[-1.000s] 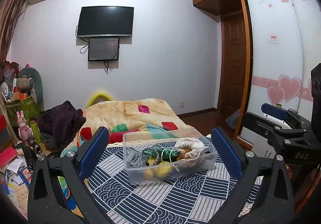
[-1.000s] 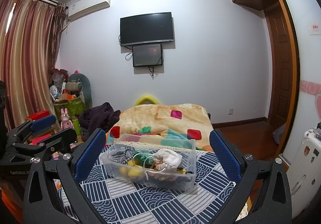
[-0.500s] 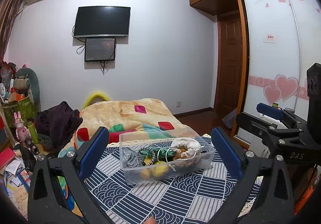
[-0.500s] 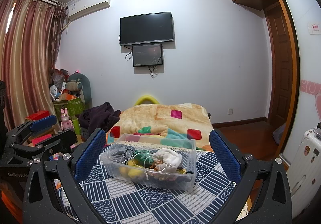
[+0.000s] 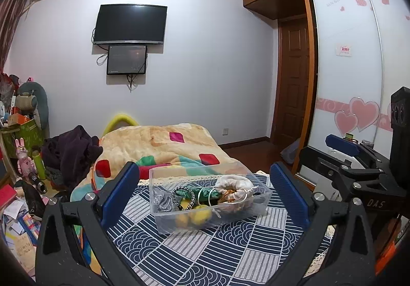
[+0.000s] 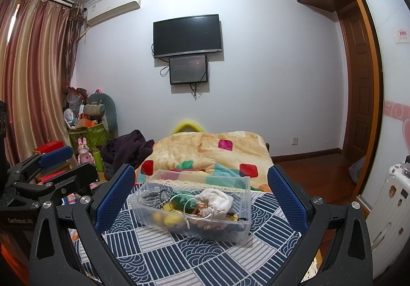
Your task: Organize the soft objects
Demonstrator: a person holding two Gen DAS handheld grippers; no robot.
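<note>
Both the left gripper and right gripper hang with jaws wide and empty, either side of the clear box of soft items. The box sits mid-counter on the patterned cloth, bare cloth all round. "DAS" shows on the right gripper's body.

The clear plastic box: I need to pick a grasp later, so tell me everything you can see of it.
The clear plastic box is a lidless, see-through rectangular tub with thin straight walls. It sits upright and flat on the blue-and-white patterned cloth, turned slightly askew to both cameras. Inside lie soft odds and ends: a cream scrunchie, green fabric, a black beaded band, something grey and yellow pieces. The open left gripper and right gripper frame it; neither touches it.
</note>
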